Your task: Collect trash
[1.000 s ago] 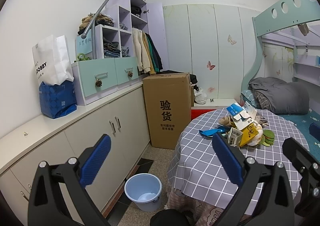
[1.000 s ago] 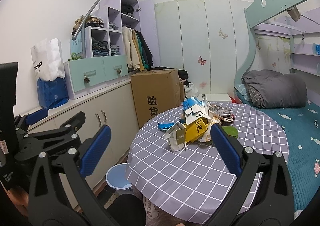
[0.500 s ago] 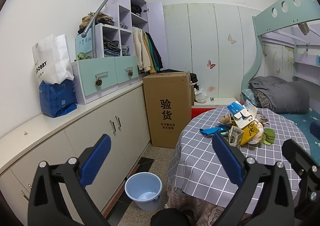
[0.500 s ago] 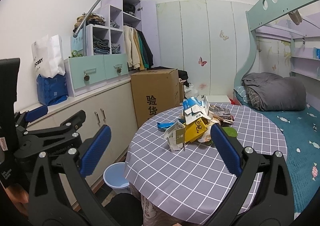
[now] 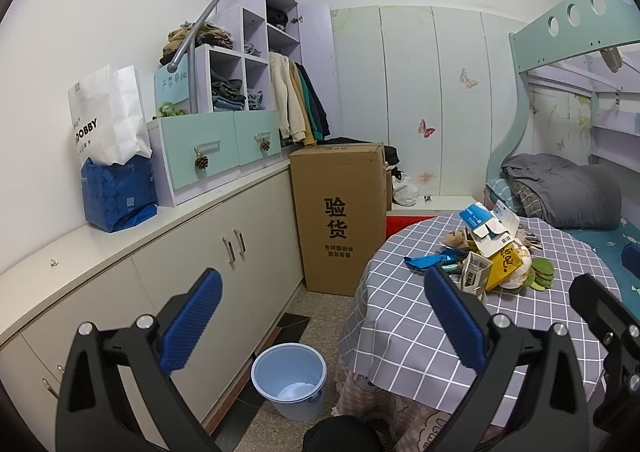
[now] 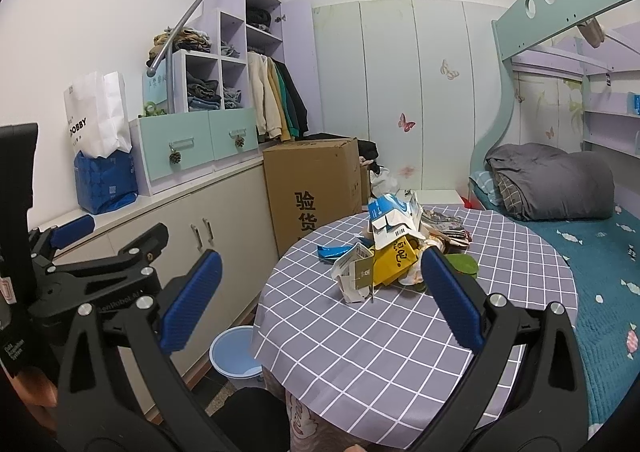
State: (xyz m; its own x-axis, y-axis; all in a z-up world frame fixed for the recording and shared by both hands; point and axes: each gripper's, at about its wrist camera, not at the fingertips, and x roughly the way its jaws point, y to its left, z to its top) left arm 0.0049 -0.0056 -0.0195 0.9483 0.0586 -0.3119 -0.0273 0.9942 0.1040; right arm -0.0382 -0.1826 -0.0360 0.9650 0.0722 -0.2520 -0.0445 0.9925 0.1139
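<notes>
Left wrist view
Left gripper (image 5: 320, 304): spread wide, holding nothing, raised over the floor.
Pail: a pale blue plastic bucket (image 5: 289, 380) stands on the floor below and between the fingers, just beside the draped table edge; likely the place for the trash.
Trash pile (image 5: 492, 252): ahead and to the right of the tool, on the round table with the grey checked cloth (image 5: 404, 336).
Right gripper (image 5: 604, 324): only its black frame shows at the right edge.

Right wrist view
Right gripper (image 6: 320, 302): fingers wide apart, empty, short of the heap.
Trash pile (image 6: 384, 248): straight ahead between the fingers, mid-table; a blue-and-white carton (image 6: 390, 218) on top, a yellow carton (image 6: 396, 260) below, a flattened white box (image 6: 352, 272) nearest, a blue wrapper (image 6: 334, 251) to the left.
Left gripper (image 6: 100, 252): off to the left, open.
Handling: looks light, thin, crushable card and slick film; loosely stacked, apt to slide.
Hold: pinch a flat panel or folded edge of the nearest box, gently.
</notes>
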